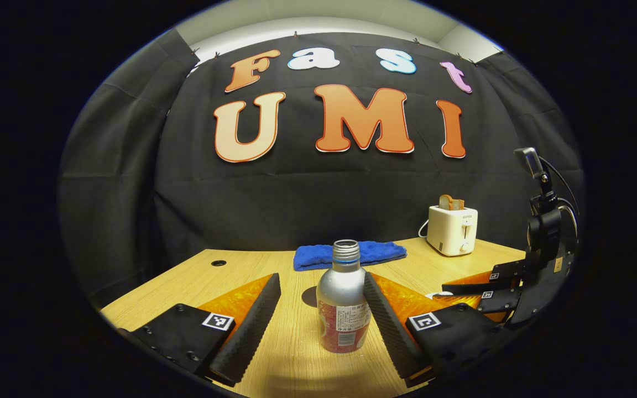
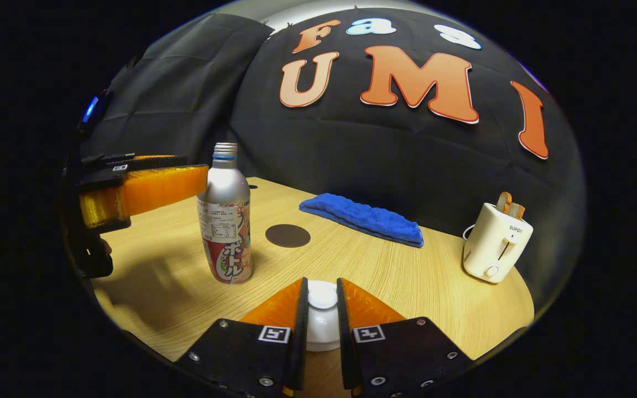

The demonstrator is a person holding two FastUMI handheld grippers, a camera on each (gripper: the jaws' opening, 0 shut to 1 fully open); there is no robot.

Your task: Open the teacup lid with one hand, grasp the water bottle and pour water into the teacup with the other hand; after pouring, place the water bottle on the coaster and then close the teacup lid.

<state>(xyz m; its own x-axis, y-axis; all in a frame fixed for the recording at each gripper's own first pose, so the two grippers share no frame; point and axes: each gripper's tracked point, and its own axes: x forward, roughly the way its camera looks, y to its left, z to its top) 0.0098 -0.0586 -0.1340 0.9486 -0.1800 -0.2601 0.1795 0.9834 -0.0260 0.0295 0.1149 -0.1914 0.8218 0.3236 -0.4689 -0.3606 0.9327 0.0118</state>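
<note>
On the light wooden table (image 2: 407, 276), everything is laid out, and across its far side at twelve o'clock in the left gripper view lies a folded blue towel (image 1: 350, 254). Over at two o'clock stands a white toaster (image 1: 452, 229) with bread poking out of its slot. Now the left hand-held gripper (image 1: 321, 318): its jaws are spread wide with the water bottle (image 1: 343, 301) standing upright between them, uncapped, the right finger just at the bottle's side and the left finger well apart from it. From the right gripper view the same bottle stands at ten o'clock, with the dark round coaster (image 2: 287, 235) just beyond it on the table. And the right hand-held gripper (image 2: 322, 309) sits at six o'clock, its fingers drawn close on either side of the white teacup lid (image 2: 322, 315), pinching it. The cup under the lid is hidden by the fingers.
</note>
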